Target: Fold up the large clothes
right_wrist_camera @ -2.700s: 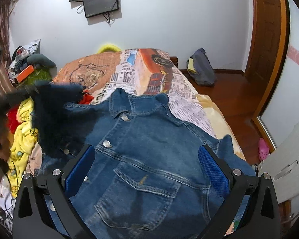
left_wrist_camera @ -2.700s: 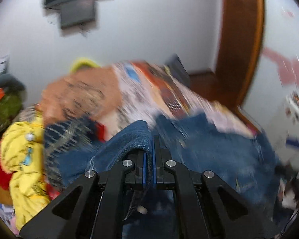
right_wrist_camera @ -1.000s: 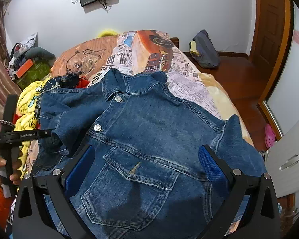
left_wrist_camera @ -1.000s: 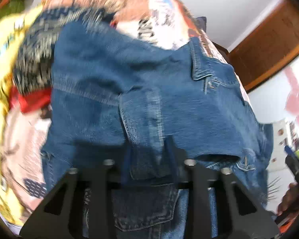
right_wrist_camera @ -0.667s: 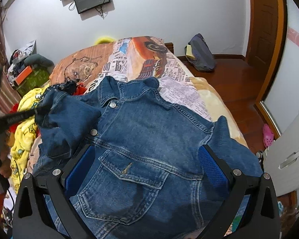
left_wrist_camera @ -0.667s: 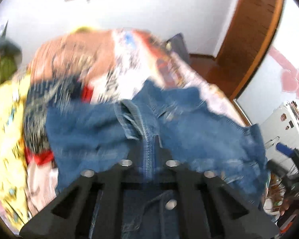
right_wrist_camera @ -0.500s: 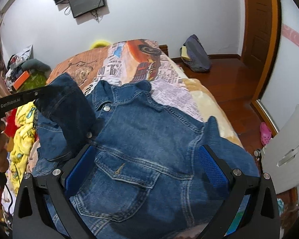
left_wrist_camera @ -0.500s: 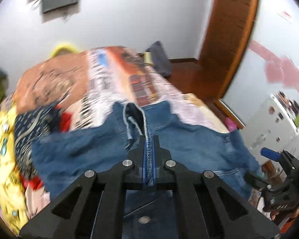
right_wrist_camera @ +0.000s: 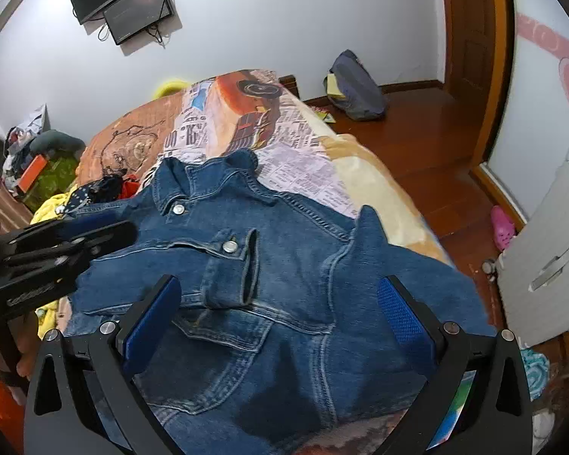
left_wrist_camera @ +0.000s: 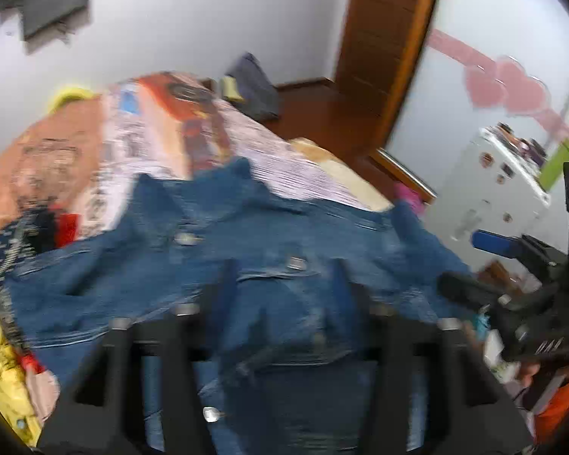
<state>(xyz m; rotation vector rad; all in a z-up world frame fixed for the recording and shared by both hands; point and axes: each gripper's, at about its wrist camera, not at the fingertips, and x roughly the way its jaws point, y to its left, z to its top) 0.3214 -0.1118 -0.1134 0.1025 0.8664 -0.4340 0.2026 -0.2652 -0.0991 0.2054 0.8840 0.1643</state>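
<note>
Blue denim fills most of what I see: the denim jacket [right_wrist_camera: 284, 284] lies front-up across the near end of the bed [right_wrist_camera: 364, 189], collar toward the far end, hem toward me. Its left sleeve [right_wrist_camera: 223, 265] is folded across the chest, the buttoned cuff lying over the breast pocket.

My left gripper [left_wrist_camera: 280, 288] is blurred in its own view; its jaws are opening and stand partly apart above the jacket, with nothing clamped between the blue pads. From the right wrist view I see the left one [right_wrist_camera: 95, 231] at the jacket's left shoulder side, just beside the cloth; whether it touches I cannot tell.

My right gripper [right_wrist_camera: 280, 311] is spread wide over the lower front of the jacket, empty, pads clear of the cloth.

Past the collar the bed's newspaper-print cover shows bare. At the left edge lies a heap of clothes [right_wrist_camera: 57, 204], yellow, red and dark. A backpack [right_wrist_camera: 354, 87] sits on the wooden floor by the far wall, and a screen [right_wrist_camera: 138, 9] hangs on that wall.
</note>
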